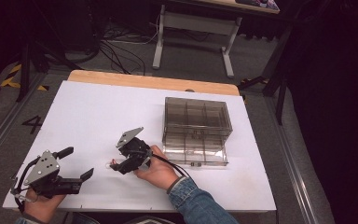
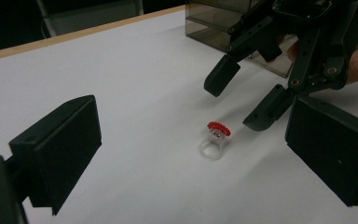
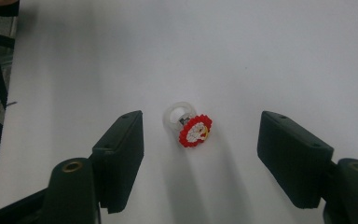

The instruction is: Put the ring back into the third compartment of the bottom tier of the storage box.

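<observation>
Forearms are coming in from the near edge of the white-covered wooden worktop [image 1: 98, 112], each hand gripping a hand-held gripper. Nearest, at the left corner, the left hand-held gripper [image 1: 78, 163] is lying low over the surface with its jaws spread wide and nothing between them; in the left gripper view its two black pads are framing the scene from either side, well apart. A little farther in, the small clear plastic ring with a red-and-white beaded charm [image 3: 189, 125] is lying on the bare worktop, the charm tipped to one side and the clear band resting beside it. The right hand-held gripper [image 1: 117, 165], held by a hand in a blue denim sleeve [image 1: 193, 198], is hovering just over that ring, pointing toward the left; its jaws are standing wide open on either side of the ring, not touching it, as the right gripper view is showing. Beyond the right hand, toward the far right of the worktop, a smoky transparent plastic organiser box with divided compartments [image 1: 196, 130] is standing, apart from the ring.
</observation>
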Tool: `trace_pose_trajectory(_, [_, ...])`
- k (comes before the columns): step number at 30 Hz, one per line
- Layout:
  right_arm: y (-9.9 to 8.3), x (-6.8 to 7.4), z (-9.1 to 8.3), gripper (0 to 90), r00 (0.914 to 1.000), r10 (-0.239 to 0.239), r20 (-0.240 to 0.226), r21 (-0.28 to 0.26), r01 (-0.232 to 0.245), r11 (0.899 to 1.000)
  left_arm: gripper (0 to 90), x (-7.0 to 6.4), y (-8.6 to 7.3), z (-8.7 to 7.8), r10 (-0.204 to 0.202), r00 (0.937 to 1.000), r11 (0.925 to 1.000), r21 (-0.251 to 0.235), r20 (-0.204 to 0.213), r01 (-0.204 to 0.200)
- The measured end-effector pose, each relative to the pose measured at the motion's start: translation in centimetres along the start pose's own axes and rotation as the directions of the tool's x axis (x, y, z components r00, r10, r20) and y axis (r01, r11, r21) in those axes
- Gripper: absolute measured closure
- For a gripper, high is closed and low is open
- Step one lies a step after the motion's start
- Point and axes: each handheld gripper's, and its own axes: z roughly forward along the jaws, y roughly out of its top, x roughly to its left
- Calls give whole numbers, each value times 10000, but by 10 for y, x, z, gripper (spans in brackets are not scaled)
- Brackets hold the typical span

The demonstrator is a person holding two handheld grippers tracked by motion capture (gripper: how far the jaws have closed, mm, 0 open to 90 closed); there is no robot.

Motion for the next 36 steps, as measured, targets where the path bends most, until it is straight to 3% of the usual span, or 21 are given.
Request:
trace_pose_trajectory(14, [1,2,19,375,9999,-76,-81,217,78,9997,41,0,0,0,-30,10000,10000,-4,15,30])
trace_pose_trajectory(17, [2,2,22,419,9999,-165,-33,447,166,9989,41,0,0,0,-26,10000,10000,2,34,26])
trace_pose_trajectory(21, [3,5,24,548,9997,-255,-25,550,256,9982,41,1,0,-1,-81,10000,10000,-12,29,81])
trace_pose_trajectory(24, [4,5,21,691,9992,-407,31,554,405,9976,41,1,-1,-1,-105,9999,9999,-51,22,105])
trace_pose_trajectory(30, [6,7,12,702,9979,-526,378,369,512,9980,41,0,0,-1,-102,9999,9999,-42,22,102])
trace_pose_trajectory(36, [8,7,-4,702,9978,-506,426,29,505,9987,42,0,0,-1,-87,10000,10000,-28,35,87])
